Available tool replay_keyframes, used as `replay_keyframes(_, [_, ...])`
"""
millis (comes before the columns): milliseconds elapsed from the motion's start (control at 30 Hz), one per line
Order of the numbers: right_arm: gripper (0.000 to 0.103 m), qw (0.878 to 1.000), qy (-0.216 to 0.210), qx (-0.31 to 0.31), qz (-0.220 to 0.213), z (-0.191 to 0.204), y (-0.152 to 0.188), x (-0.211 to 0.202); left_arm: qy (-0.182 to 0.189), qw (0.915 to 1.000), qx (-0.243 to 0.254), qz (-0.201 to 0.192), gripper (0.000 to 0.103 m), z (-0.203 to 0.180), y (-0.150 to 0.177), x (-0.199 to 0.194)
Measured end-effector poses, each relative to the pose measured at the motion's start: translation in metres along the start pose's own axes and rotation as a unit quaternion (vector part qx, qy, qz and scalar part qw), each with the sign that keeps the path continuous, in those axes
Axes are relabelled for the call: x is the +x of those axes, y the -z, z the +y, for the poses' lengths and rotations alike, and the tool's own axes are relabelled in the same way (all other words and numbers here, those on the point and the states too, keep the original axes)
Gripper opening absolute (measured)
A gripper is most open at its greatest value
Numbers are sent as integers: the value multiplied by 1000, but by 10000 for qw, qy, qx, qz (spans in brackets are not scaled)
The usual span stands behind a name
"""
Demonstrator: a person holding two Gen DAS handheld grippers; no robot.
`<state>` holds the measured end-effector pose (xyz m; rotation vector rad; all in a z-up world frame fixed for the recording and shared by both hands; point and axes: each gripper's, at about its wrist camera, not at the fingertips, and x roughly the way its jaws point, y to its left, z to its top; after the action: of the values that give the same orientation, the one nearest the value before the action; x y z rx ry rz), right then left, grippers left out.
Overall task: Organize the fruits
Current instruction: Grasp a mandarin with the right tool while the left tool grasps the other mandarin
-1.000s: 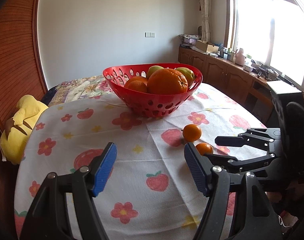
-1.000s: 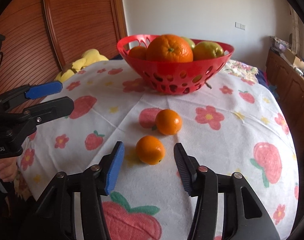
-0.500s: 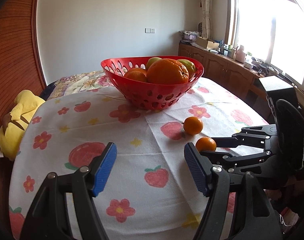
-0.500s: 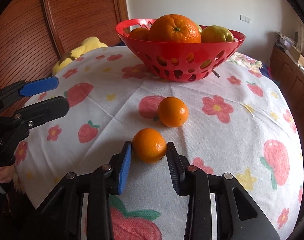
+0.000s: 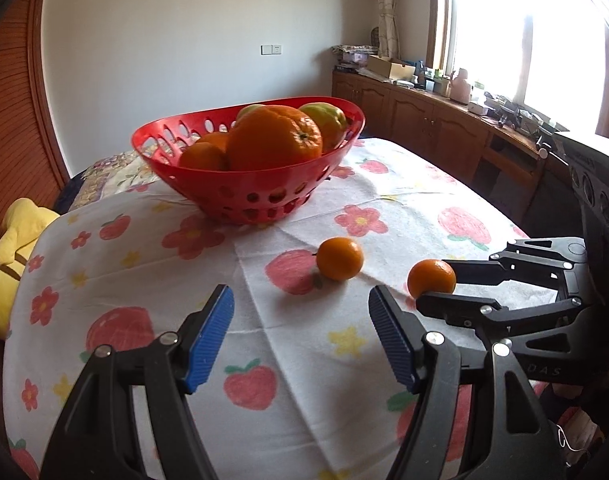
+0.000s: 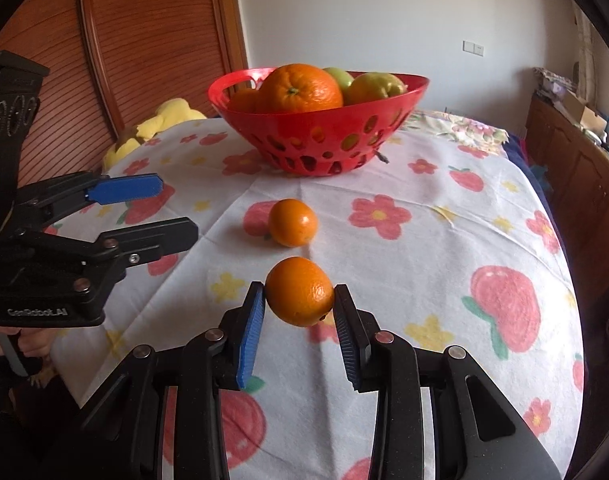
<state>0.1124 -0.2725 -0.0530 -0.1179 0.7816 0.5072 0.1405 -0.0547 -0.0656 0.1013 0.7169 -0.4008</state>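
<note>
Right gripper [image 6: 298, 312] jaws clamped; left gripper [image 5: 300, 334] jaws spread.

Both tools are black plastic frames with silver round screw heads at the joints. The left gripper [image 5: 300, 336], at the bottom of its own view, has fingers [image 5: 210, 334] faced with ribbed blue pads. The right gripper [image 6: 298, 334] carries the same ribbed blue facing on its fingers [image 6: 250, 334], along the lower middle of its view. At the left edge of the right view, the other tool's body bears pale lettering reading "GenRobot_AI" and a black block with round holes above. Bare skin of a hand [image 6: 32, 342] shows at lower left there.
</note>
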Motion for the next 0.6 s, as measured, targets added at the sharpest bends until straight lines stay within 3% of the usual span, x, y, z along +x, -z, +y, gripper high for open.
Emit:
replay_keyframes(100, [34, 10000, 1, 75, -50, -7, 2, -4, 65, 9999, 70, 43, 70, -7, -7, 7])
replay_keyframes(200, [34, 9999, 11, 111, -105, -12, 4, -9, 125, 9998, 121, 104, 58, -13, -14, 17])
replay_keyframes(400, [34, 9997, 14, 145, -189, -21, 1, -13, 242, 9991, 237, 247, 48, -20, -22, 35])
replay_keyframes(600, [34, 9997, 21, 152, -177, -29, -3, -7, 311, 9984, 271, 391, 45, -23, -28, 52])
